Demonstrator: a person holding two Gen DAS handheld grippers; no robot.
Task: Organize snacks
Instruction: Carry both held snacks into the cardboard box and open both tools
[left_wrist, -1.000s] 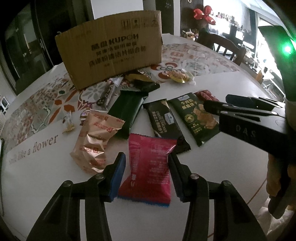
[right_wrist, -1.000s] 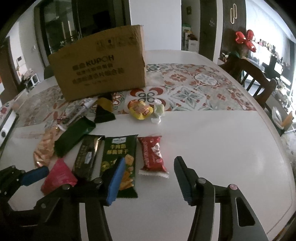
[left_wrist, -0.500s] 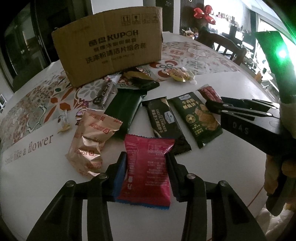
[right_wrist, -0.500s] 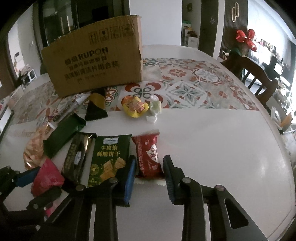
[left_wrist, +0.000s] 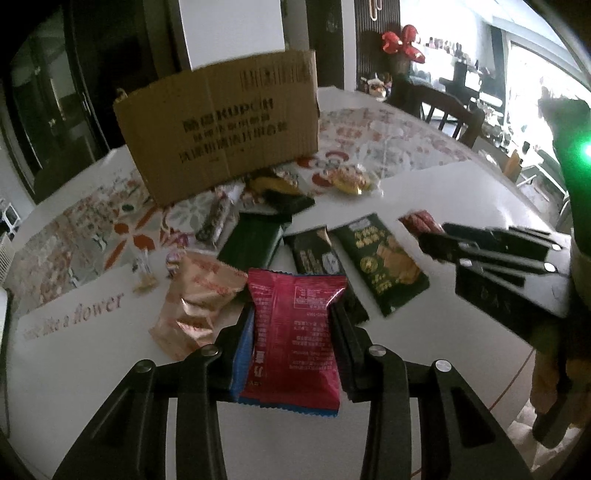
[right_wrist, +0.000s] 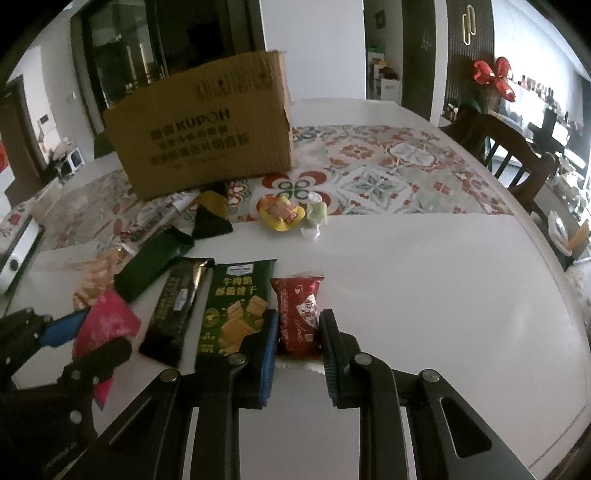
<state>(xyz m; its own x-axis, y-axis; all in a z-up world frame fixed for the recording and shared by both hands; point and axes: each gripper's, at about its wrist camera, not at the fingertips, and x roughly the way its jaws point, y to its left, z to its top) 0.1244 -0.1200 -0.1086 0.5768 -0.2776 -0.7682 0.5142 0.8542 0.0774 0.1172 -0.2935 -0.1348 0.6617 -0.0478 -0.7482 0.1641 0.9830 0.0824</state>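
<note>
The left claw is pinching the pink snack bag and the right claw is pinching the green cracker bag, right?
Not quite. The left claw does pinch the pink bag, but the right claw is around the small red bag, not the green cracker bag beside it. The right wrist view shows it.

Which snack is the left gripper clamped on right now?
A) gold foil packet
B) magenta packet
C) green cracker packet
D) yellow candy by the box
B: in the left wrist view the left gripper has both fingers pressed against the sides of the magenta packet, while the gold foil packet lies free beside it.
</note>
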